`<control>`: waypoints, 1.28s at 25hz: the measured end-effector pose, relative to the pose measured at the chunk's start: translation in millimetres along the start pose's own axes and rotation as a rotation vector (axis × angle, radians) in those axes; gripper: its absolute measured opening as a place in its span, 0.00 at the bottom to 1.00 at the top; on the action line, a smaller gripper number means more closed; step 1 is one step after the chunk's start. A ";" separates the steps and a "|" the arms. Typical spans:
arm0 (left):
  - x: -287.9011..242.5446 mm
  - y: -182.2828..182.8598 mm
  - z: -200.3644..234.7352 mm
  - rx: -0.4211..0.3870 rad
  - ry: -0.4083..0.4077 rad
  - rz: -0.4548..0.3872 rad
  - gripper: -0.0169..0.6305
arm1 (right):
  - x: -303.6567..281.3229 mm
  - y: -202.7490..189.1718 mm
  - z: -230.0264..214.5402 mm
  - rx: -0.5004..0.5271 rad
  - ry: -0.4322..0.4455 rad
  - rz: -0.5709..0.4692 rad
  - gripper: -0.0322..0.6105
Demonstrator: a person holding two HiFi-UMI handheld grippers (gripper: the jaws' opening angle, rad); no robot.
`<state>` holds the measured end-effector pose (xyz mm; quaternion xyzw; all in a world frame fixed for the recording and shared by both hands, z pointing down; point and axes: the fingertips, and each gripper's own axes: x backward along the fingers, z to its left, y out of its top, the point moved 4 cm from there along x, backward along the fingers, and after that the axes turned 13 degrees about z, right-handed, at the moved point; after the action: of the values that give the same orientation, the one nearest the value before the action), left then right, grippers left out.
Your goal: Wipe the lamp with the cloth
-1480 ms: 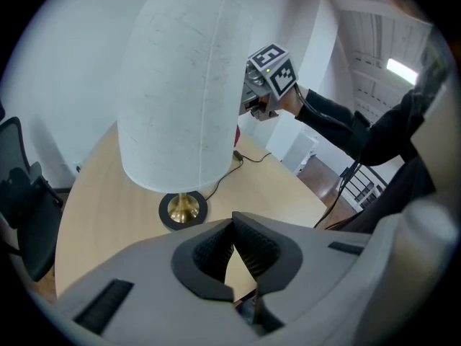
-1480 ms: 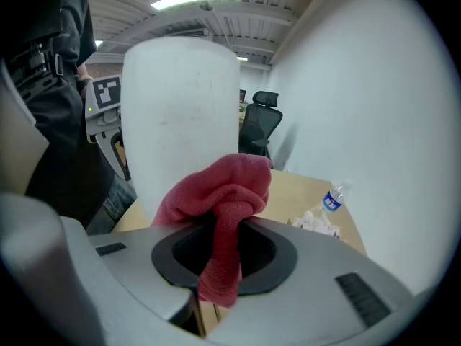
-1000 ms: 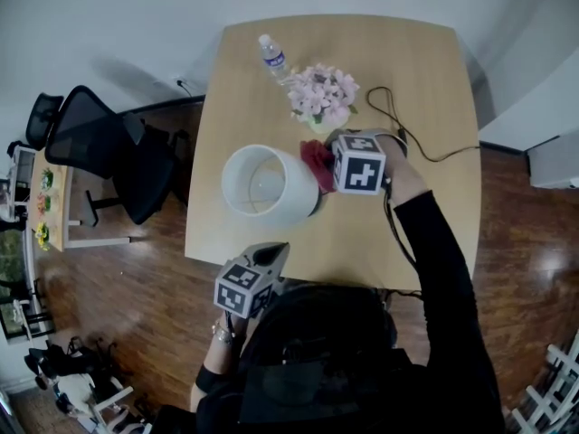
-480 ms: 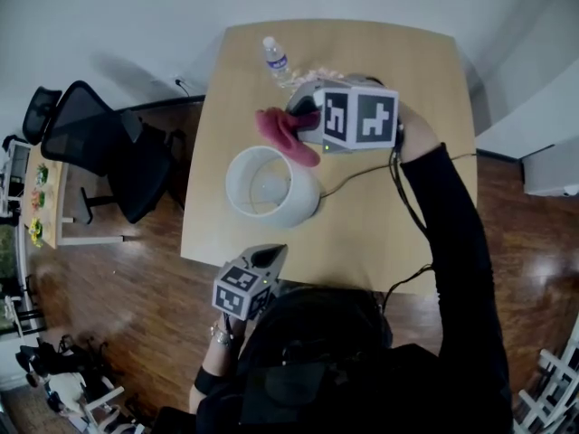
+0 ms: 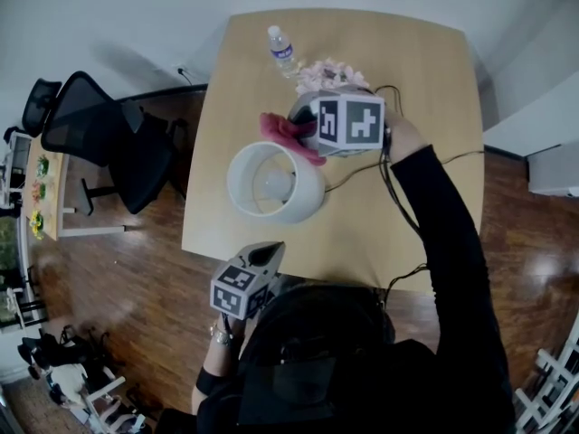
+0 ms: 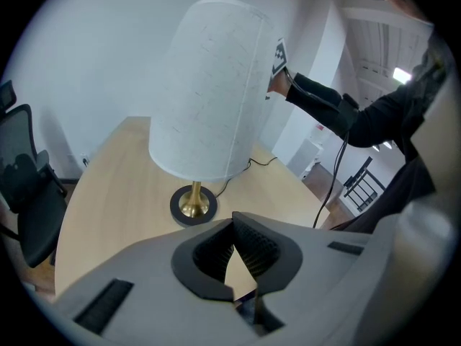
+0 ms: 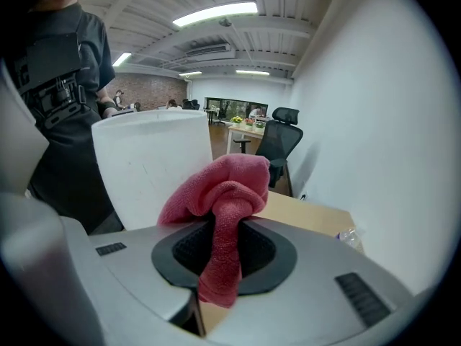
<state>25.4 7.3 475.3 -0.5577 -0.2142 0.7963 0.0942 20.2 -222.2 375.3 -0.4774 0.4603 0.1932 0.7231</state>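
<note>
A lamp with a white drum shade (image 5: 274, 182) (image 6: 207, 96) (image 7: 151, 166) and a brass foot on a dark base (image 6: 193, 205) stands on the wooden table (image 5: 398, 70). My right gripper (image 5: 303, 127) (image 7: 222, 247) is shut on a bunched red cloth (image 5: 288, 133) (image 7: 222, 207), held at the shade's far upper rim. My left gripper (image 5: 270, 255) (image 6: 232, 265) is shut with nothing in it, hanging off the table's near edge and pointing at the lamp.
A water bottle (image 5: 282, 49) and a pot of pink flowers (image 5: 327, 73) stand at the far side of the table. A black cable (image 5: 398, 197) trails across the table's right part. A black office chair (image 5: 99, 143) stands left of the table.
My right gripper rose with the red cloth from low beside the shade's right flank to its far upper rim. The left gripper stayed where it was.
</note>
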 end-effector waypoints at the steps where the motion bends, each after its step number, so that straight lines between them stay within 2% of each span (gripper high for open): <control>1: 0.2 -0.7 1.1 0.001 0.000 0.003 0.03 | -5.7 -4.5 0.1 -0.017 0.006 0.002 0.16; 8: -2.8 -0.4 2.6 -0.013 -0.009 0.022 0.03 | -46.5 -42.3 4.4 -0.110 0.036 0.087 0.16; 12: -5.6 0.9 2.5 -0.031 -0.015 0.036 0.03 | -63.9 -50.4 8.3 -0.118 0.038 0.101 0.16; 15: -5.8 0.6 3.3 -0.044 -0.021 0.047 0.03 | -85.9 -62.3 19.0 -0.114 0.066 0.156 0.16; 19: -4.8 0.8 7.2 -0.061 -0.027 0.048 0.03 | -110.3 -81.6 38.0 -0.159 0.096 0.224 0.16; 22: -3.5 -0.5 11.5 -0.082 -0.043 0.046 0.03 | -96.3 -93.4 42.3 -0.227 0.043 0.264 0.16; 26: -1.0 0.3 18.7 -0.123 -0.074 0.028 0.03 | -37.7 -90.4 43.5 -0.296 -0.100 0.269 0.16; 29: 3.5 3.1 23.7 -0.167 -0.097 0.008 0.03 | 15.8 -78.4 50.8 -0.346 -0.211 0.271 0.16; 32: 7.9 7.6 27.5 -0.206 -0.124 -0.018 0.03 | 69.2 -52.3 60.9 -0.389 -0.300 0.228 0.16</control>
<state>-2.3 -2.8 473.1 -0.5121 -0.3053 0.8023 0.0300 121.8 -205.0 350.6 -0.5184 0.3529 0.4267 0.6516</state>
